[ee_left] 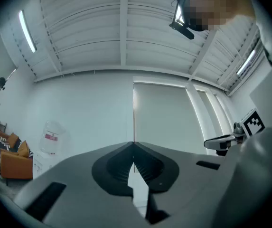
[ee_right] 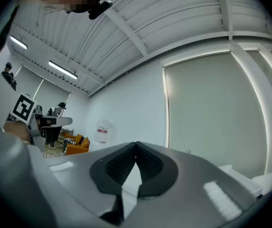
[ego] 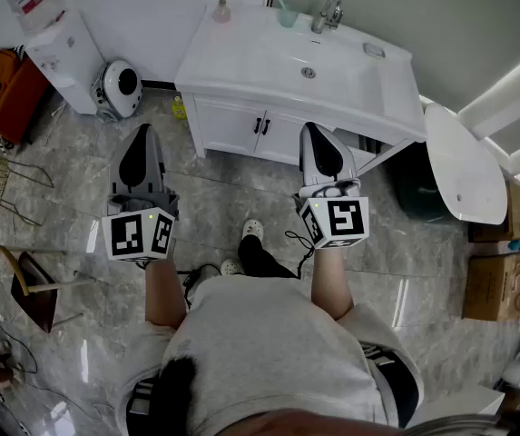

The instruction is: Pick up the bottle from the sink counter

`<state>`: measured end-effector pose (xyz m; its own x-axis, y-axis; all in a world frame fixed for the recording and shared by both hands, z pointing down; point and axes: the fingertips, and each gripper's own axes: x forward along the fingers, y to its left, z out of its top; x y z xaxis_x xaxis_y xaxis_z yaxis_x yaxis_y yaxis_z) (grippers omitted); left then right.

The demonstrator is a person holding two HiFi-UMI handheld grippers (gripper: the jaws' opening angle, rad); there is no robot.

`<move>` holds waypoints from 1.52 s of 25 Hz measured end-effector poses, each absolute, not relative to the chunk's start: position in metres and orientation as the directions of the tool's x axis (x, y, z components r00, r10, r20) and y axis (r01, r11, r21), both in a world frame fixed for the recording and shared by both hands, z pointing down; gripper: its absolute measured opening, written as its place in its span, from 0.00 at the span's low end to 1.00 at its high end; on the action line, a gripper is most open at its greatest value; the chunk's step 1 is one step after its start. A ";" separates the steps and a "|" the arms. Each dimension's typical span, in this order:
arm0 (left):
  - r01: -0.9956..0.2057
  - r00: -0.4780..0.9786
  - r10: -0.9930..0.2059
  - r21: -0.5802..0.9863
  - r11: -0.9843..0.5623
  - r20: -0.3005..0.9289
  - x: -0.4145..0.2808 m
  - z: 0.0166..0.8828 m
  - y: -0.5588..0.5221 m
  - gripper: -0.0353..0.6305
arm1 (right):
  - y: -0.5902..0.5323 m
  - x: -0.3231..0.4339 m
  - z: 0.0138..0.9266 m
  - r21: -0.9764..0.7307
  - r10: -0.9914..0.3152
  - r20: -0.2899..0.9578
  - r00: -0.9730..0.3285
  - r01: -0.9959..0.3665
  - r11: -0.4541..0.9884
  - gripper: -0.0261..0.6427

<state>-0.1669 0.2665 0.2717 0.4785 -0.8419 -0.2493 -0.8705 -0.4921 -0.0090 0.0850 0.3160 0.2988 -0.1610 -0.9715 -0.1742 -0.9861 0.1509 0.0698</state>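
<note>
The person stands on the tiled floor facing the sink counter, forearms out, a gripper in each hand. The left gripper is held over the floor, short of the counter's front left corner. The right gripper is level with it, just before the cabinet doors under the counter's front edge. Both point ahead and tilt upward, so their own views take in wall and ceiling rather than the counter. In each gripper view the jaws meet at the tips with nothing between them.

The bottle stands upright at the counter's back left corner, close to the wall and well apart from both grippers. To its right along the back edge are a cup and the faucet. The basin lies in the middle of the counter, and a small dish sits near the right edge.

A water dispenser stands by the wall left of the counter, with a round white device and a yellow bottle on the floor between them. A white round top and cardboard boxes are on the right.
</note>
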 end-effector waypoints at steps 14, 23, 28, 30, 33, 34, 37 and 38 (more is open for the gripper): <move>-0.871 0.474 -0.843 0.006 -0.491 -0.252 -0.165 0.271 0.243 0.06 | 0.293 0.085 0.297 0.081 -0.972 -0.164 -0.170 -0.984 0.158 0.06; -0.869 0.481 -0.840 -0.012 -0.494 -0.252 -0.141 0.269 0.211 0.06 | 0.256 0.108 0.292 0.046 -0.963 -0.205 -0.173 -0.985 0.167 0.06; -0.880 0.461 -0.845 -0.015 -0.475 -0.270 -0.135 0.262 0.184 0.06 | 0.222 0.115 0.286 0.048 -0.954 -0.220 -0.202 -0.979 0.196 0.06; -0.886 0.449 -0.848 -0.016 -0.464 -0.280 -0.132 0.258 0.173 0.06 | 0.208 0.118 0.282 0.051 -0.950 -0.228 -0.216 -0.976 0.210 0.06; -0.892 0.436 -0.850 -0.015 -0.452 -0.296 -0.126 0.253 0.156 0.06 | 0.188 0.125 0.278 0.055 -0.942 -0.240 -0.233 -0.973 0.226 0.06; -0.893 0.434 -0.849 -0.015 -0.451 -0.302 -0.123 0.251 0.151 0.06 | 0.181 0.127 0.277 0.056 -0.940 -0.244 -0.237 -0.971 0.231 0.06; -0.894 0.431 -0.848 -0.015 -0.449 -0.308 -0.112 0.250 0.137 0.06 | 0.163 0.135 0.276 0.058 -0.935 -0.249 -0.252 -0.968 0.246 0.06; -0.893 0.432 -0.849 -0.015 -0.449 -0.306 -0.108 0.251 0.133 0.06 | 0.157 0.137 0.277 0.056 -0.934 -0.248 -0.258 -0.966 0.252 0.06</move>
<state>-0.1082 0.1329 0.2508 0.4317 -0.8486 -0.3059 -0.8933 -0.4492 -0.0148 0.1372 0.1573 0.2766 -0.2578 -0.9339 -0.2479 -0.9662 0.2518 0.0562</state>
